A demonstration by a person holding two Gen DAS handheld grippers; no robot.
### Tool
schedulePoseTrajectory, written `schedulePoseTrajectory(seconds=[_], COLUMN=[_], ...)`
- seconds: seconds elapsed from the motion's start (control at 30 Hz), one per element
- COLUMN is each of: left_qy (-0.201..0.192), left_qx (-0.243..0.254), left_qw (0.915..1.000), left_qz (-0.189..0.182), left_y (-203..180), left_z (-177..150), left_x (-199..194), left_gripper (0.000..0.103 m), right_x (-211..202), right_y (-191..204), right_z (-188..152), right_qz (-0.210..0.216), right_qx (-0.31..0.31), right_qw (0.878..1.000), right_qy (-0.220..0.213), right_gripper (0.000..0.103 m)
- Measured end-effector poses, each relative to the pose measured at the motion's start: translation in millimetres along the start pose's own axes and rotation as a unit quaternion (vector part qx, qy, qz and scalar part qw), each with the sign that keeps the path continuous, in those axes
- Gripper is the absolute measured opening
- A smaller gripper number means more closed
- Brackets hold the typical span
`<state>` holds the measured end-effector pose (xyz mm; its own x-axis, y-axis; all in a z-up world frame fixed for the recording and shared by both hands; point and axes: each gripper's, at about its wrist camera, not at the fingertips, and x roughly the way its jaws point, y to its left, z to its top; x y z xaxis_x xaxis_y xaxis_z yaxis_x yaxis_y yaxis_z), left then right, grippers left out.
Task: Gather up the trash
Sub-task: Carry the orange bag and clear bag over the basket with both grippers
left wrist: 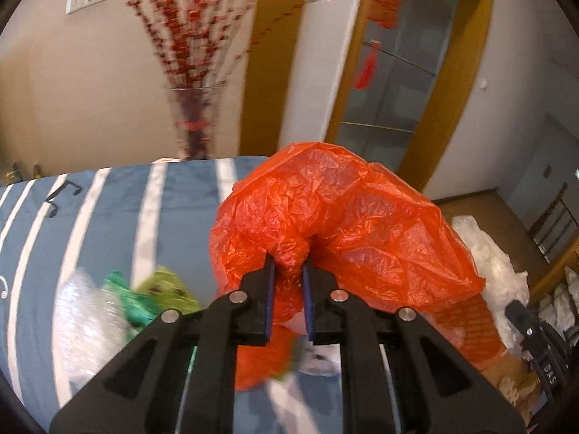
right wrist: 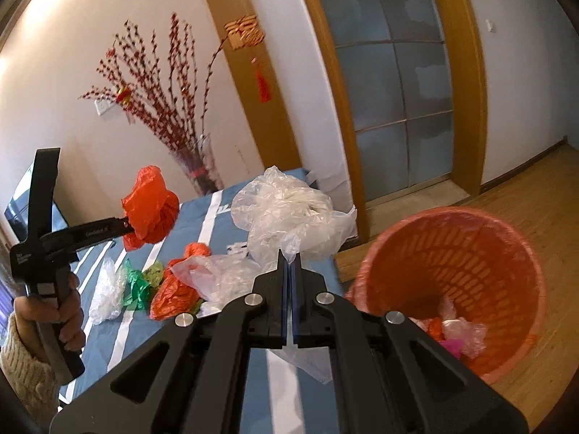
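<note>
1. Blue white-striped bedcover (right wrist: 188, 231) carries scattered plastic scraps.
2. Left gripper (left wrist: 288, 264) clamps a crumpled orange plastic bag (left wrist: 325, 209), raised above that bedcover.
3. Right gripper (right wrist: 289, 260) pinches a clear plastic bag (right wrist: 286, 209), beside the orange lattice wastebasket (right wrist: 470, 253) off the bedcover's edge.

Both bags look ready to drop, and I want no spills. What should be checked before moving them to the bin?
1. Left gripper shut on the orange bag: ok.
2. Right gripper shut on the clear bag: ok.
3. Both bags lifted off the striped blue cloth: ok.
4. Orange basket has room: ok.
5. Clear bag already over the basket: not ok.
6. More trash left on the cloth: not ok.
</note>
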<state>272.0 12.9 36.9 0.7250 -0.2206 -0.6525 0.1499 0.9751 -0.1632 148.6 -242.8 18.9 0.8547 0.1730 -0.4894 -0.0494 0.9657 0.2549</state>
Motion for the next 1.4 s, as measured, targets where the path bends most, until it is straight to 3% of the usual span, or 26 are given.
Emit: schedulePoseTrajectory(seconds=[0.47,0.77,1.4], left_qy=[0.027,0.051,0.104], left_qx=[0.058,0.084,0.097], left_qw=[0.9936,0.9867,0.9776], left_qz=[-0.093,-0.13,-0.155], left_y=[-122.9,-183.3,-234.5], left_z=[-27.9,-43.6,-61.6], left_x=[11.9,31.6,92.2], left_gripper=[0.014,0.014,0.016], right_x=[-53.3,-64.9,-45.5], right_y=[-63.1,-98.3,-152.4], right_z=[3.1,1.8,-3.0], right_qz=[-0.073,-0.1,-0.122], right_qx=[0.036,0.061,0.11], right_qw=[0.996,0.991,0.985], right_qy=[-0.047,-0.058,-0.051], right_gripper=[0.002,0.002,0.002])
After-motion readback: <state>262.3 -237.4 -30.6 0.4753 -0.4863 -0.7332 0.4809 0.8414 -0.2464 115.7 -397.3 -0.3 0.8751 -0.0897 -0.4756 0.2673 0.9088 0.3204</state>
